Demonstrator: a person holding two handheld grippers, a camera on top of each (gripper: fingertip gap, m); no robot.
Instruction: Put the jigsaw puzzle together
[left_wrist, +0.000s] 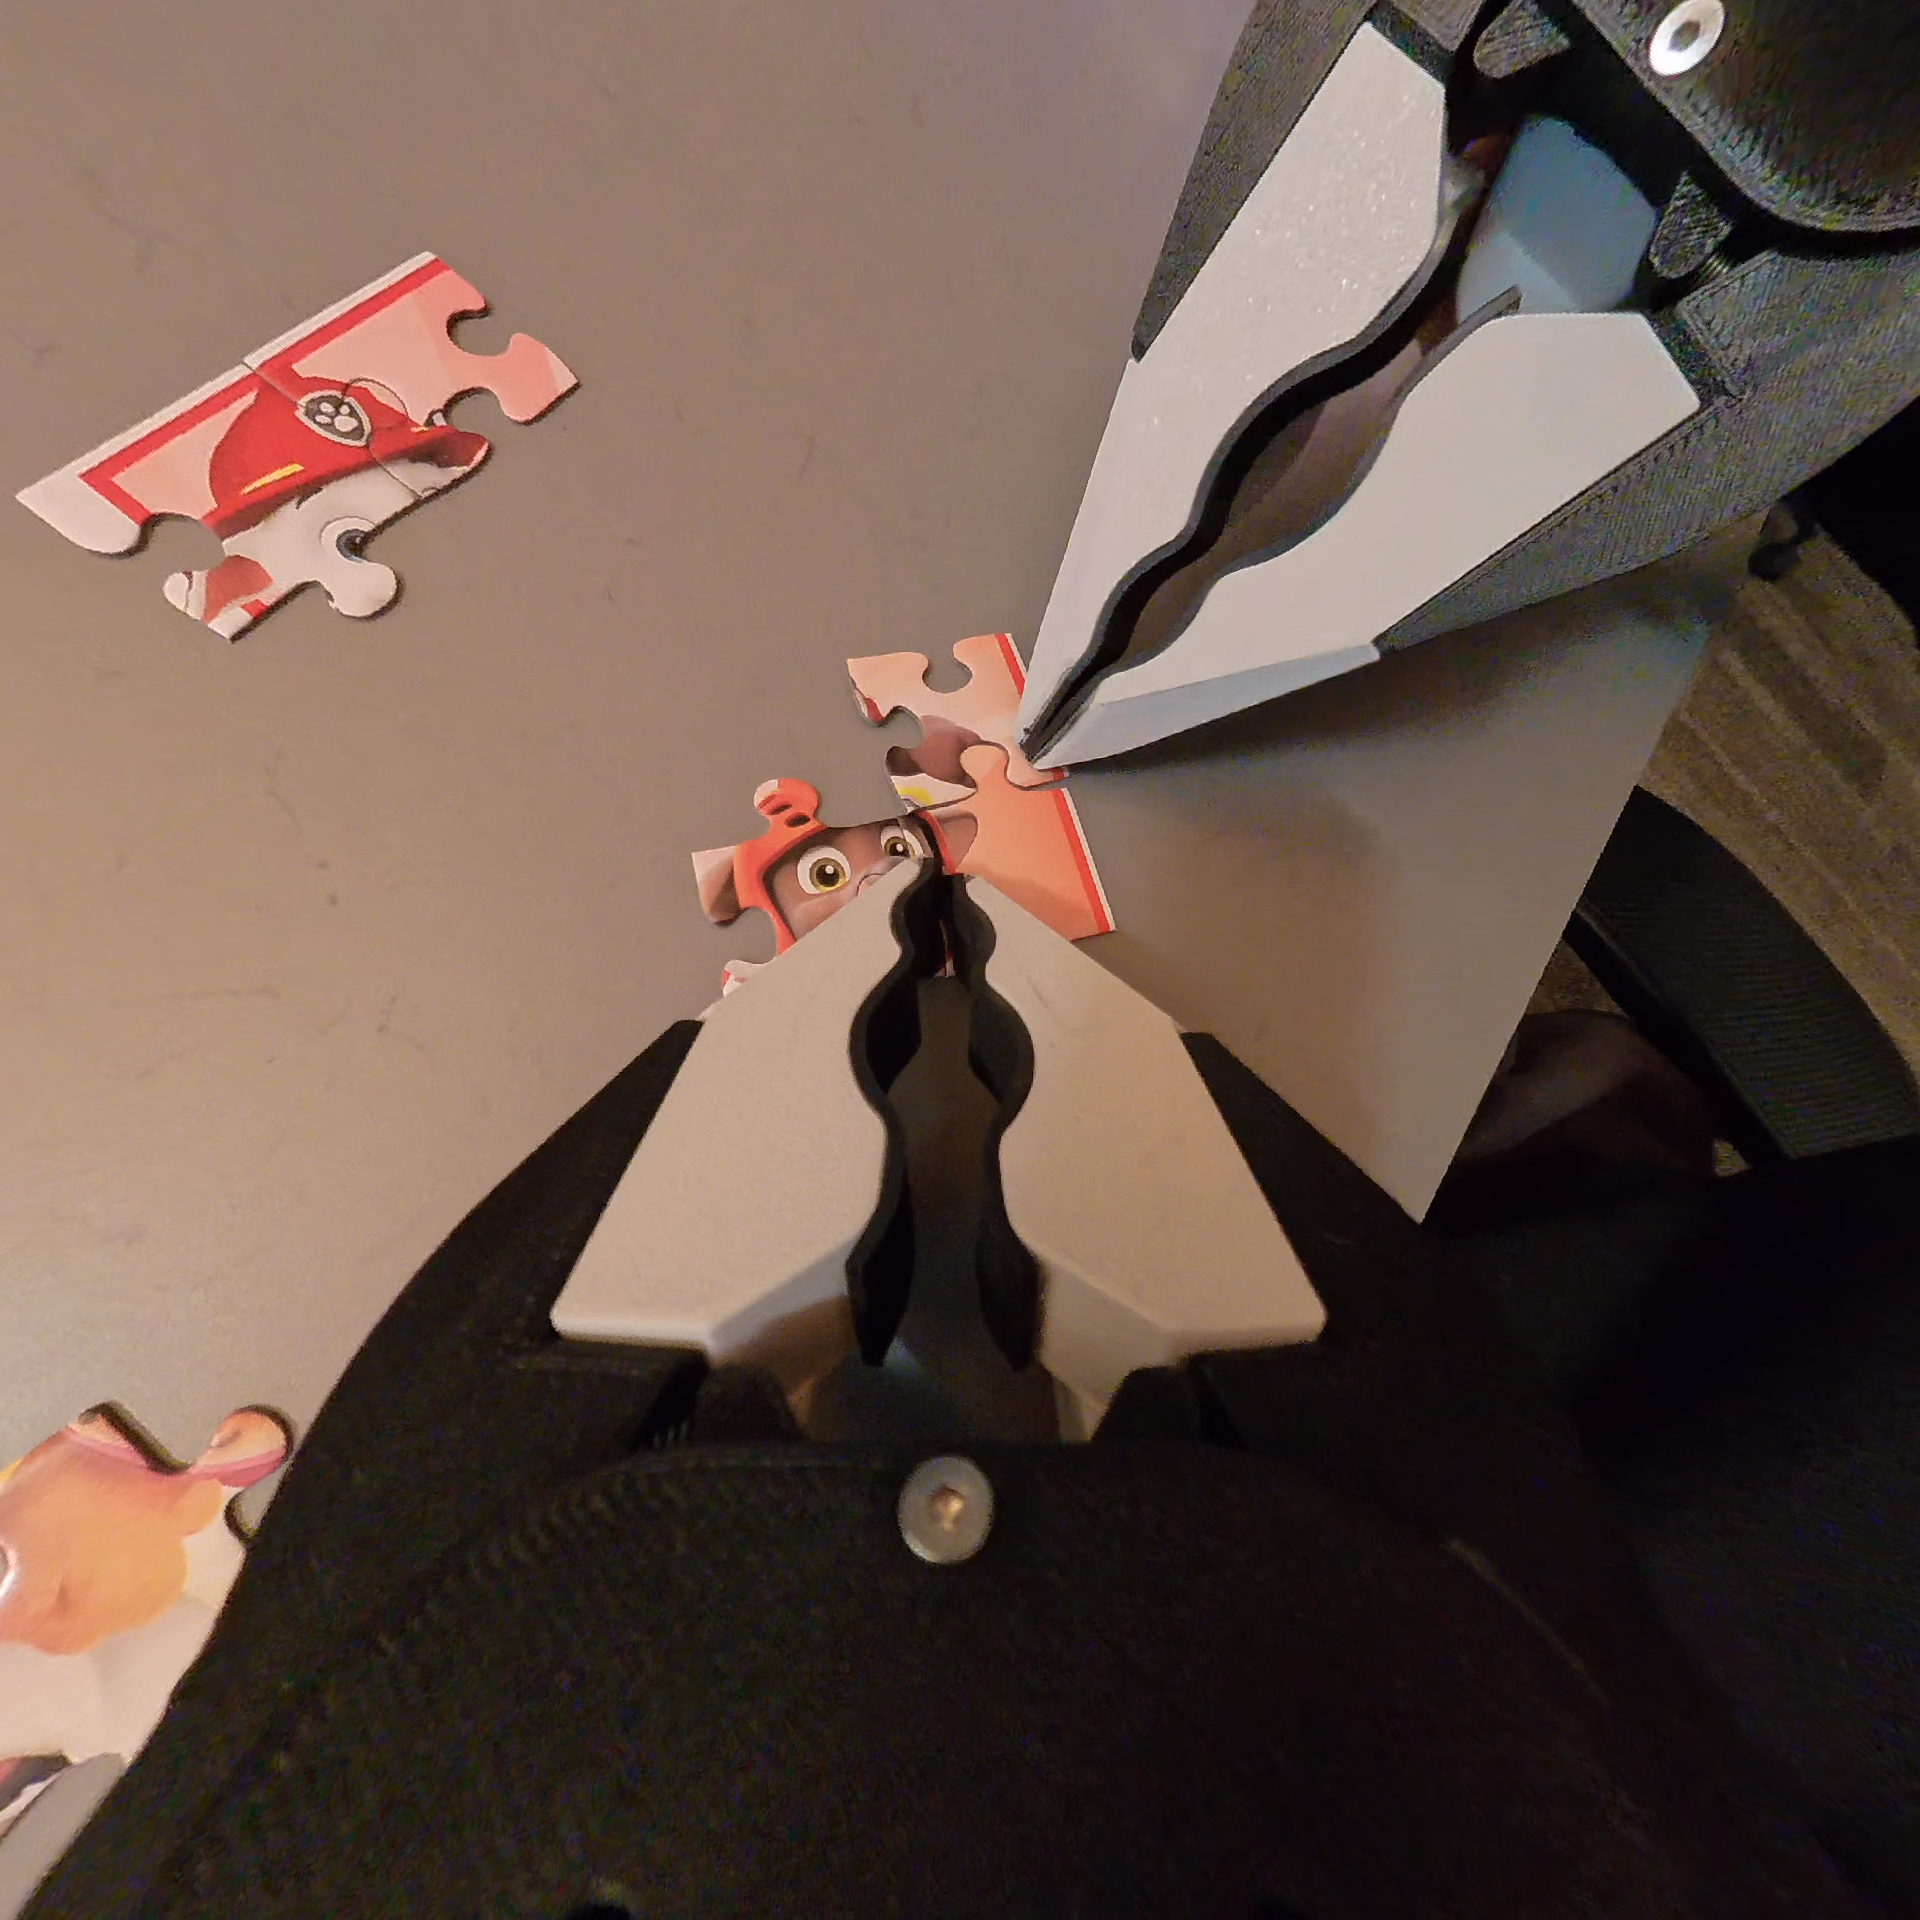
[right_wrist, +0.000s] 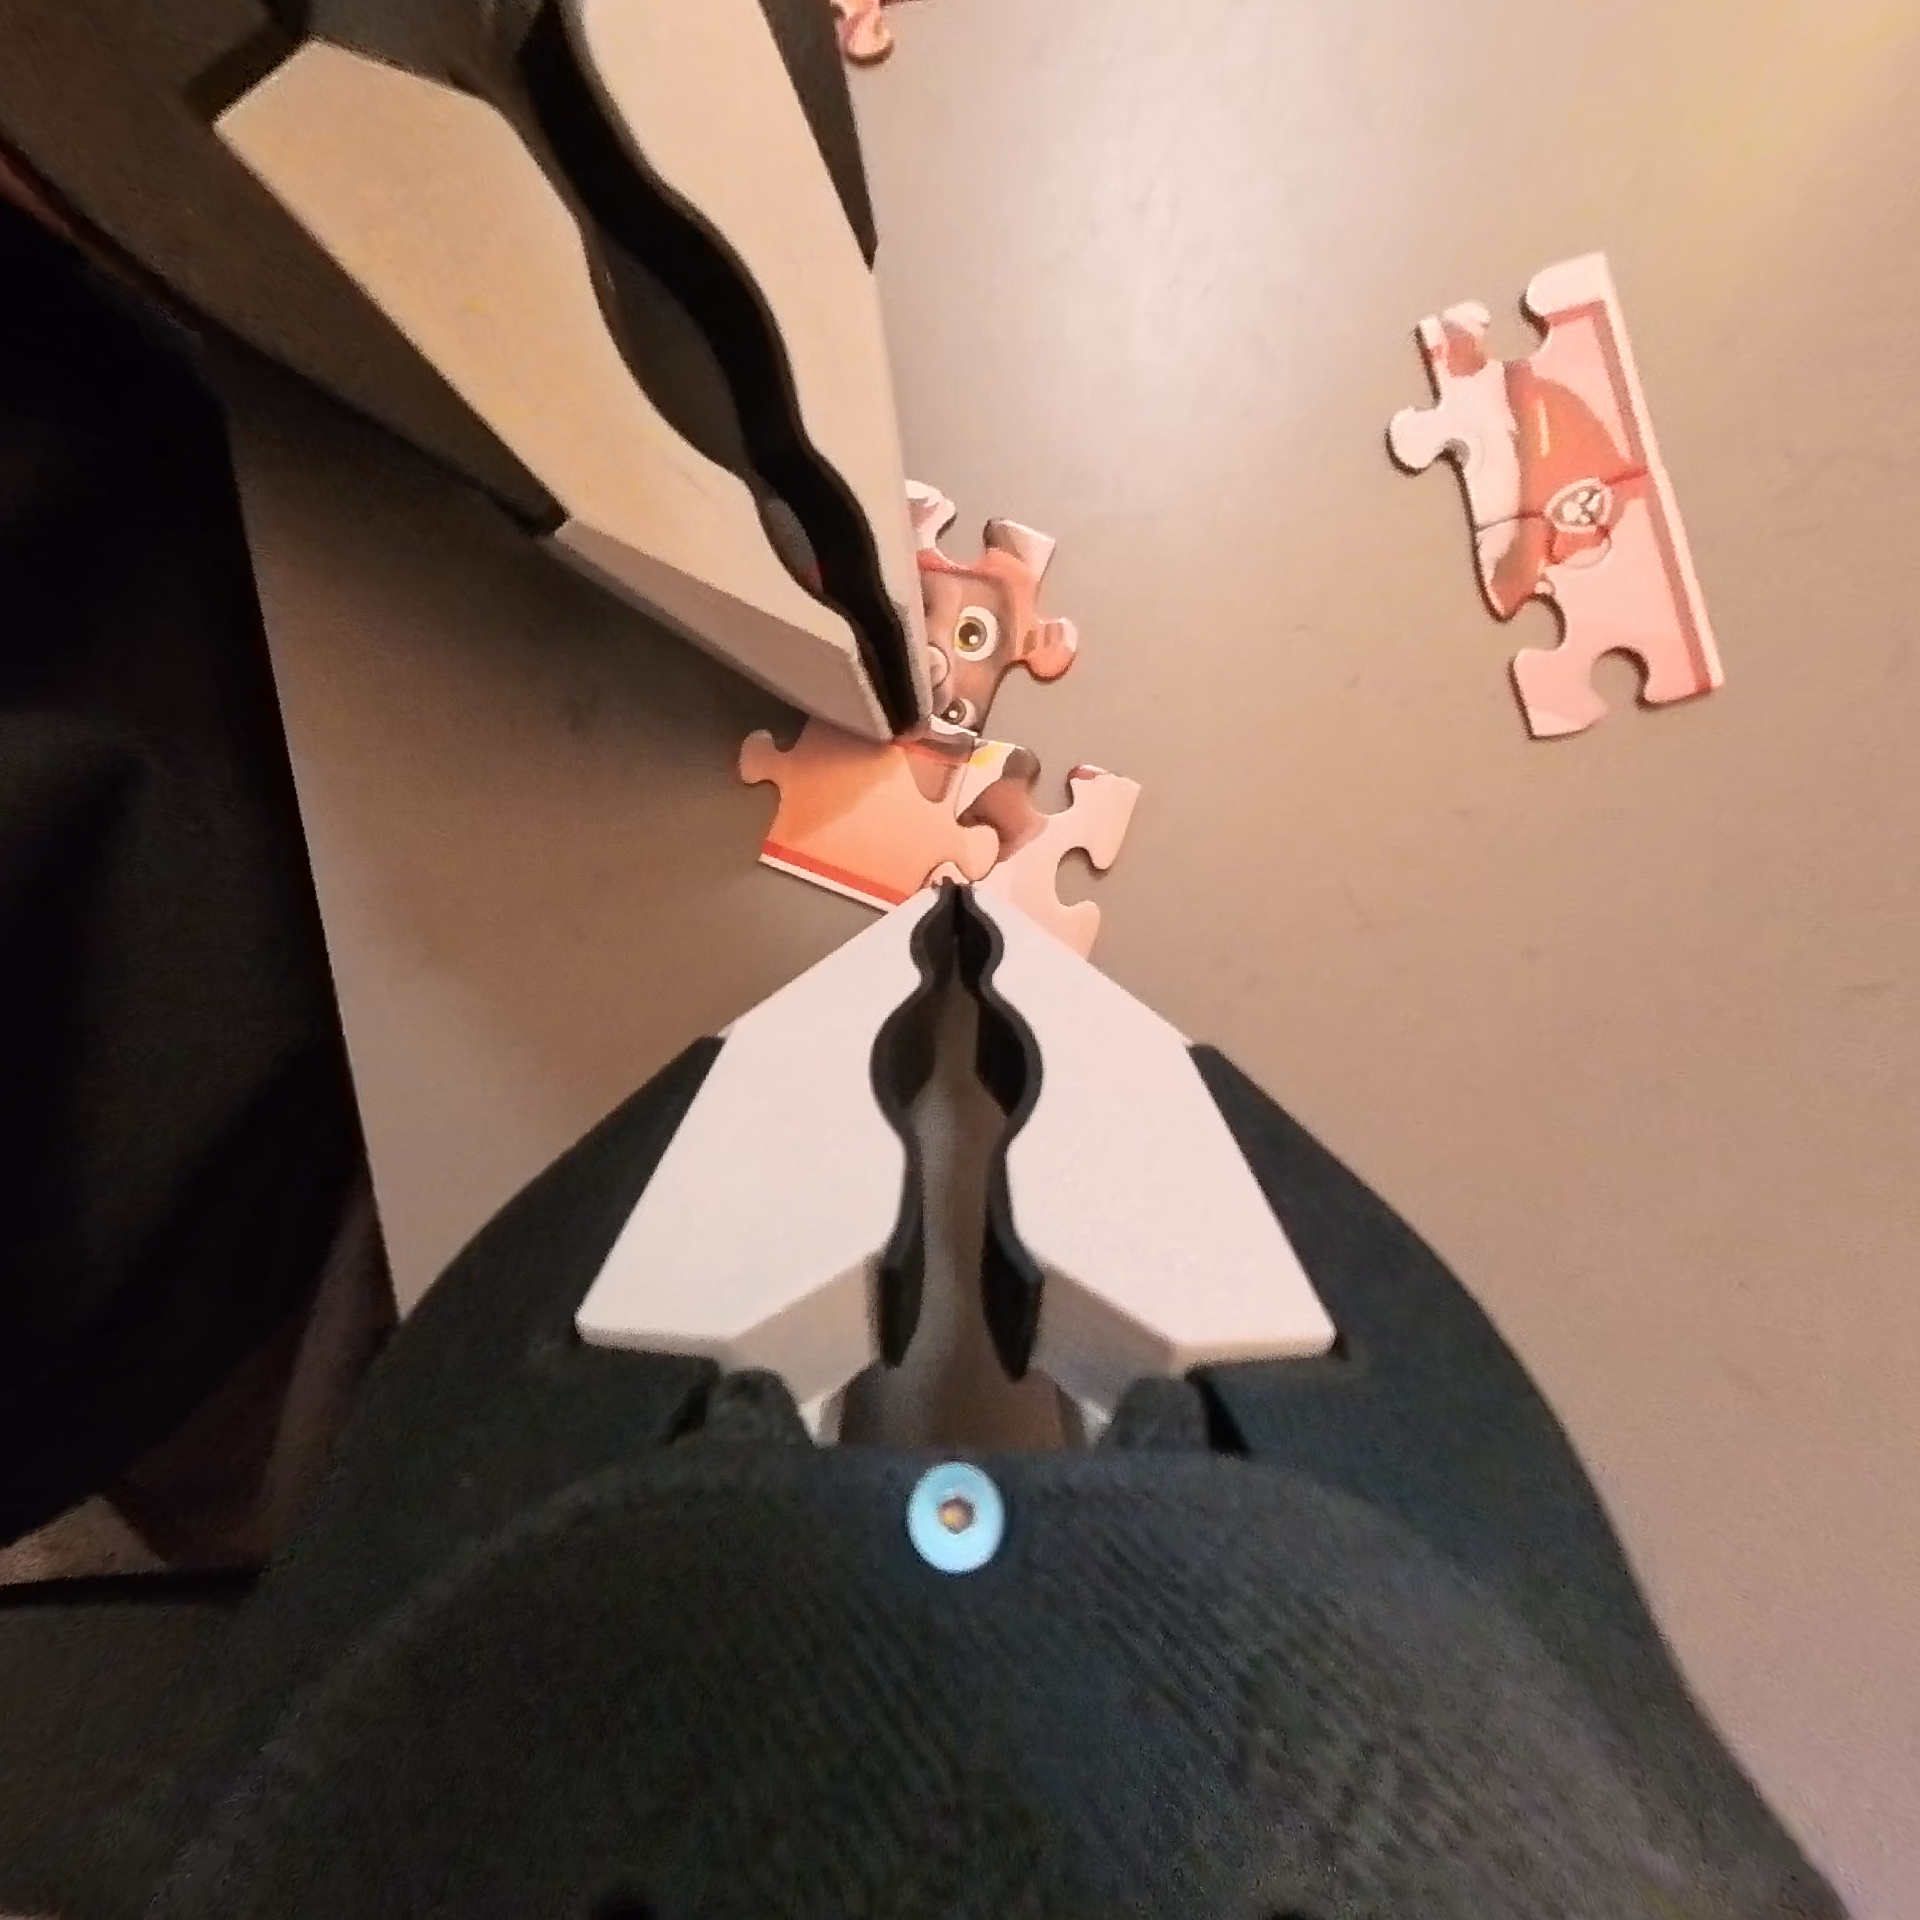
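Both jaws are closed on nothing: the left hand-held gripper (left_wrist: 928, 871) presses its tip on the joined cluster of orange cartoon-dog cardboard puzzle pieces (left_wrist: 1023, 847), seemingly pinning it flat on the grey table (left_wrist: 520, 935), while the right hand-held gripper (right_wrist: 954, 891) presses the cluster's border seam

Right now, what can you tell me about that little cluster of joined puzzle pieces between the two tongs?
The cluster of joined puzzle pieces looks like printed cardboard: three interlocked pieces lying flat on the grey table near its edge. They show part of a cartoon pup with big eyes and an orange helmet on a peach background, with a red and white border along one side. Knobs and sockets stay free on the outer sides. The left tongs, closed, cover its near part; the right tongs, also closed, rest their tip at its bordered edge.
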